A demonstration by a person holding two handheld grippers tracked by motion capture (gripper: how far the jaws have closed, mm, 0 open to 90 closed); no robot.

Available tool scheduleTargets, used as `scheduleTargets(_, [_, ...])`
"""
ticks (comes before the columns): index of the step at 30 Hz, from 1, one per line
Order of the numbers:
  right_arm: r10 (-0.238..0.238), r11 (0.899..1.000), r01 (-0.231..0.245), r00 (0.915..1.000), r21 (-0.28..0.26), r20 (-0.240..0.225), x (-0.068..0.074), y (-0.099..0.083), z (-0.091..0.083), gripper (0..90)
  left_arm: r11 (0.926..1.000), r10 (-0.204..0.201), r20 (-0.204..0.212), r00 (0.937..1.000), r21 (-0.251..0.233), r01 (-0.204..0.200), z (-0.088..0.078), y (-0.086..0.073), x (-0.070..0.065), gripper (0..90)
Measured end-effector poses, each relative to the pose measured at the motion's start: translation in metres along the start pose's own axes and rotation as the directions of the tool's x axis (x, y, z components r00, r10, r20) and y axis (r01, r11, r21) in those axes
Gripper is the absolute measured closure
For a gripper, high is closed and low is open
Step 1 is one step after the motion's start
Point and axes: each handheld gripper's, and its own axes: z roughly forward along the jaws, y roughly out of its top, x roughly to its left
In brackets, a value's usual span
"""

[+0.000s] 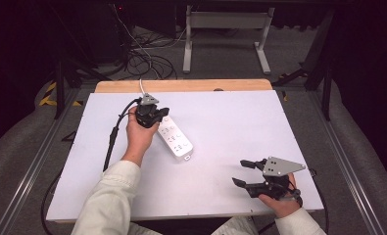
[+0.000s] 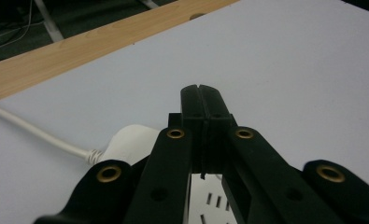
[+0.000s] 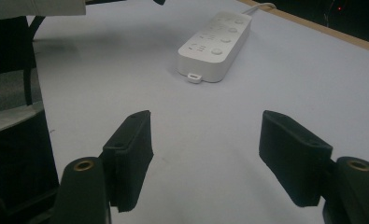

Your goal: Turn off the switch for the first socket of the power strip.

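Note:
A white power strip [image 1: 176,141] lies at an angle left of the table's middle, and its white cord [image 2: 32,131] runs off toward the far wooden edge. My left gripper [image 1: 159,113] hovers over the strip's cord end, jaws pressed together with nothing between them. In the left gripper view its shut tips [image 2: 202,93] point across the white surface, with the power strip [image 2: 131,142] just below them. My right gripper [image 1: 240,172] rests near the front right, open and empty. In the right gripper view the power strip [image 3: 215,44] lies well ahead of the gripper [image 3: 210,144] and its spread pads [image 3: 131,149].
A white sheet [image 1: 240,122] covers the table, leaving a wooden strip [image 1: 181,86] bare along the far edge. A black cable [image 1: 111,142] trails from the left gripper down the left side. Beyond the table are floor cables [image 1: 142,58] and a white frame [image 1: 225,34].

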Motion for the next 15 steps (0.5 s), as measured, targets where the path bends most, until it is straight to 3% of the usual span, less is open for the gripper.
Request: scheduleTargets(15, [-0.002, 1.000, 0.002, 1.0000, -0.001, 0.000, 0.000, 0.000, 0.000, 35.5, 0.9989, -0.012, -0.023, 0.9997, 0.045, 0.013, 0.017, -0.008, 0.004, 90.0])
